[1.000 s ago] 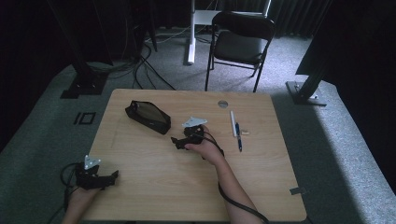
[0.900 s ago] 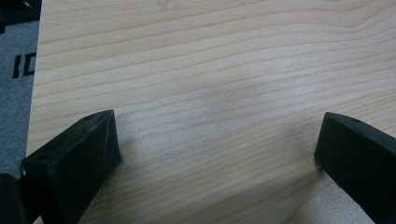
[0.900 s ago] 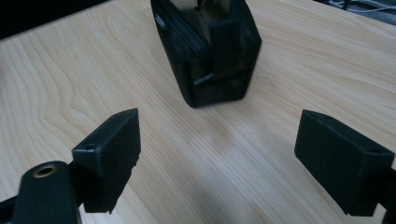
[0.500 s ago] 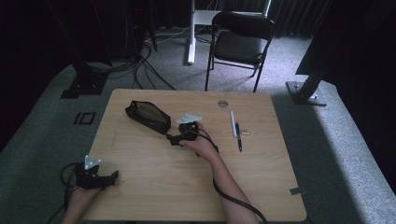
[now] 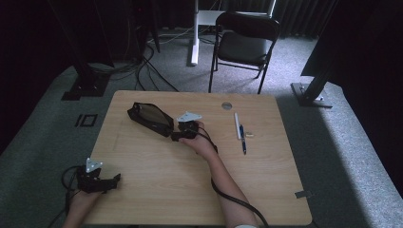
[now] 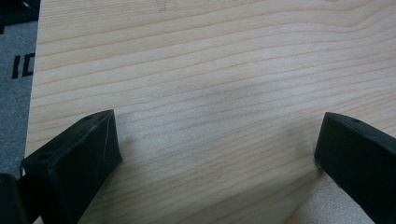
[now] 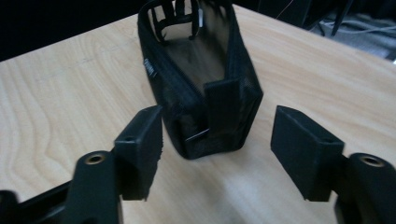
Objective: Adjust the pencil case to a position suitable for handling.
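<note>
Black pouch (image 7: 205, 88) end between right gripper (image 7: 217, 149) fingers, just closing, not yet gripped; left gripper (image 6: 217, 154) fingers wide, empty.

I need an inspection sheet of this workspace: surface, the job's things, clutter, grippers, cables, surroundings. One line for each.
Surface: light wooden table, with a small round grommet near its far edge.
Job's things: black mesh pouch, lying open, its near end between the right jaws.
Clutter: white pen, blue pen and a small pale piece right of the pouch.
Grippers: right gripper jaws have just been closing about the pouch end, pads not yet pressing; left gripper open over bare wood.
Cables: one trails from each gripper; more lie on the floor.
Surroundings: grey carpet, black folding chair, dark stands.
</note>
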### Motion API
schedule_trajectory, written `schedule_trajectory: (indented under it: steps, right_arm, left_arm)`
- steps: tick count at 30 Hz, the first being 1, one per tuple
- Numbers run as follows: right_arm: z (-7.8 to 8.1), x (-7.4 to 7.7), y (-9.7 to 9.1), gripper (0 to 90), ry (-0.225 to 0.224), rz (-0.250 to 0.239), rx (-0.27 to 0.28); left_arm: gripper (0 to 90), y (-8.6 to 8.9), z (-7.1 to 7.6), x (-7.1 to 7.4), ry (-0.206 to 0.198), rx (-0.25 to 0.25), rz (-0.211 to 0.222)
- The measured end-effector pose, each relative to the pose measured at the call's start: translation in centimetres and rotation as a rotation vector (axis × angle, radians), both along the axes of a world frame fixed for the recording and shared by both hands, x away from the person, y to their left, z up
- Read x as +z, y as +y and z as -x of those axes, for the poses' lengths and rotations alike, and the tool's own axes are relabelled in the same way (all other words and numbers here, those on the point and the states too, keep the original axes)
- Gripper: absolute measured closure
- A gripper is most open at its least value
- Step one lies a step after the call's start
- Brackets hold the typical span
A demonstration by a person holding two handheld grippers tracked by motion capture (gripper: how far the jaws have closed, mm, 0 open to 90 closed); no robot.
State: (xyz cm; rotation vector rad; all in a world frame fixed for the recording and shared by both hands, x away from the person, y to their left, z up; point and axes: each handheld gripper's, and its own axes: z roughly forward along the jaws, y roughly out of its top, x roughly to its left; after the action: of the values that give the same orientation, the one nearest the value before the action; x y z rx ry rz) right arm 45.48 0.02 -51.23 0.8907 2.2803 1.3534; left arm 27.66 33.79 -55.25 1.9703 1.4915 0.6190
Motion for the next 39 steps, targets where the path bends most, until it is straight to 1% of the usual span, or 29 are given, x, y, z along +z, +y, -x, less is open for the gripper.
schedule_trajectory:
  steps: [1, 4, 5, 6, 8, 9, 10, 13, 15, 16, 18, 19, 20, 23, 24, 27, 31, 35, 39]
  right_arm:
    - [-0.1, 0.0, 0.1, 36.6, -0.008, 0.005, 0.0]
    - [-0.2, 0.1, 0.2, 37.4, -0.012, 0.009, 0.005]
    - [-0.3, 0.1, 0.3, 38.6, -0.019, 0.017, 0.011]
    - [-0.5, 0.1, 0.4, 41.3, -0.03, 0.024, 0.011]
    - [-0.7, 0.2, 0.5, 44.8, -0.022, 0.011, 0.013]
    - [-0.8, 0.2, 0.6, 46.3, -0.028, 0.017, 0.016]
    - [-0.9, 0.2, 0.7, 50.0, -0.04, 0.031, 0.014]
    - [-1.0, 0.2, 0.8, 52.0, -0.037, 0.024, 0.013]
    - [-1.0, 0.2, 0.9, 55.1, -0.03, 0.032, 0.008]
    - [-1.1, 0.1, 0.9, 57.2, -0.026, 0.029, 0.004]
    - [-1.1, 0.1, 0.9, 65.2, -0.013, 0.021, 0.007]
    - [-1.1, 0.1, 0.9, 69.9, -0.018, 0.023, 0.006]
    - [-1.0, 0.1, 0.9, 72.5, -0.021, 0.026, 0.005]
    - [-0.8, 0.4, 1.0, 73.1, -0.004, 0.037, 0.016]
    - [-0.7, 0.5, 1.1, 73.1, -0.007, 0.039, 0.018]
    - [-0.6, 0.7, 1.0, 73.1, -0.004, 0.02, -0.004]
    - [-0.4, 0.7, 0.9, 73.1, 0.001, 0.032, -0.005]
    - [-0.2, 0.5, 0.6, 73.2, 0.005, 0.032, 0.002]
    - [0.2, 0.3, 0.2, 73.3, 0.013, 0.022, 0.001]
  left_arm:
    - [0.3, 0.0, 0.0, 0.0, 0.0, 0.0, 0.0]
    - [0.3, 0.0, 0.0, 0.0, 0.0, 0.0, 0.0]
    - [0.3, 0.0, 0.0, 0.0, 0.0, 0.0, 0.0]
    - [0.3, 0.0, 0.0, 0.0, 0.0, 0.0, 0.0]
    - [0.3, 0.0, 0.0, 0.0, 0.0, 0.0, 0.0]
    - [0.3, 0.0, 0.0, 0.0, 0.0, 0.0, 0.0]
    - [0.3, 0.0, 0.0, 0.0, 0.0, 0.0, 0.0]
    - [0.3, 0.0, 0.0, 0.0, 0.0, 0.0, 0.0]
    - [0.3, 0.0, 0.0, 0.0, 0.0, 0.0, 0.0]
    - [0.3, 0.0, 0.0, 0.0, 0.0, 0.0, 0.0]
    - [0.3, 0.0, 0.0, 0.0, 0.0, 0.0, 0.001]
    - [0.3, 0.0, 0.0, 0.0, 0.0, 0.0, 0.001]
    - [0.3, 0.0, 0.0, 0.0, 0.0, 0.0, 0.001]
    - [0.3, 0.0, 0.0, 0.0, 0.0, 0.0, 0.0]
    - [0.3, 0.0, 0.0, 0.0, 0.0, 0.0, 0.001]
    - [0.3, 0.0, 0.0, 0.0, 0.0, 0.0, 0.0]
    - [0.3, 0.0, 0.0, 0.0, 0.0, 0.0, 0.0]
    - [0.3, 0.0, 0.0, 0.0, 0.0, 0.0, 0.001]
    - [0.3, 0.0, 0.0, 0.0, 0.0, 0.0, 0.001]
